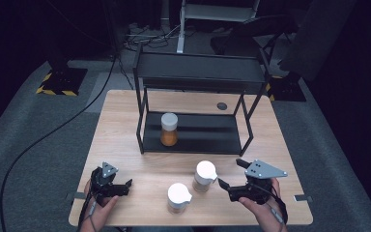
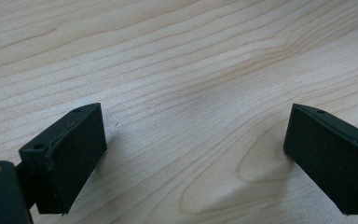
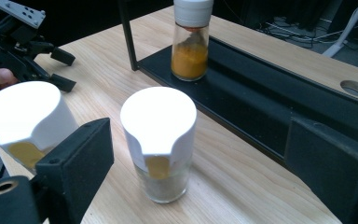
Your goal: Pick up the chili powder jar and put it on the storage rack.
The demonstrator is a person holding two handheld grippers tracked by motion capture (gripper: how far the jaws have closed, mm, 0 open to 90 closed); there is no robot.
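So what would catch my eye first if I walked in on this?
Probably the two white-capped glass spice jars standing on the pale wooden table, one just ahead of the right tool, the other nearer the table's front edge. Behind them, a jar of orange powder stands on the lower shelf of a black metal rack. The left tool is open over bare wood.

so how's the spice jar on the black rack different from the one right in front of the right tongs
The clear glass jar with orange powder stands on the bottom shelf of the black metal rack; the clear glass jar with pale greyish powder stands on the light wooden table. The orange one is far from both tongs, while the pale one sits just ahead of the open right tongs. Both are upright with white caps.
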